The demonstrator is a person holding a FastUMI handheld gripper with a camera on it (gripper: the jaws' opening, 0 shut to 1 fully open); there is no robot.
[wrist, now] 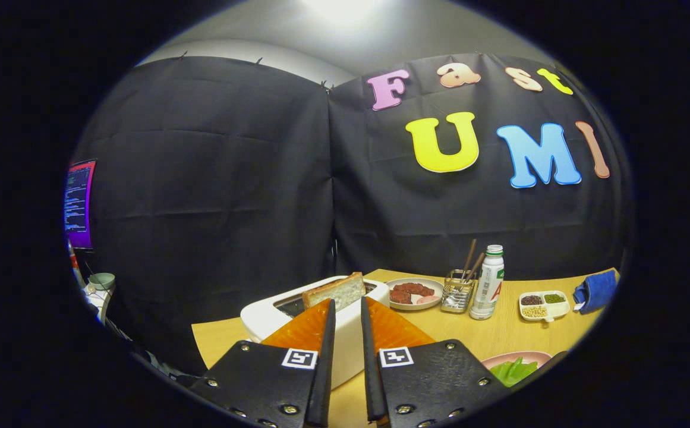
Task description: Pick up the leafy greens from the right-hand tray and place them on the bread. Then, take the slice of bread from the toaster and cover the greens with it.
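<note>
The gripper (347, 312) points at the toaster (297, 318), which I take as the landmark here. Its two fingers (327, 356) stand a little apart, with a narrow gap between them, and they hold nothing; through this gap the white side of the toaster shows. The toaster stands on the table (499, 339), just ahead of the fingers, and the fingertips reach up in front of its top edge; I cannot tell if they touch it. The bread (336, 291) stands in the slot of the toaster, a bit tilted, and its upper part rises above the top, just beyond the fingertips. The greens (514, 371) lie on a pink tray (514, 356) to the right of the toaster and nearer than it, beside the right finger. Behind the toaster, to its right, there is a plate (414, 294) with red pieces on it. Further right from the toaster stands a metal holder (459, 292) with sticks, then a bottle (488, 291) just beside it, upright. Still further right lies a small white dish (544, 305) with three compartments of grains, and near it a blue cloth (597, 289). Far to the left of the toaster, off the table, a screen (79, 205) glows, and a green cup (102, 280) is below it.
</note>
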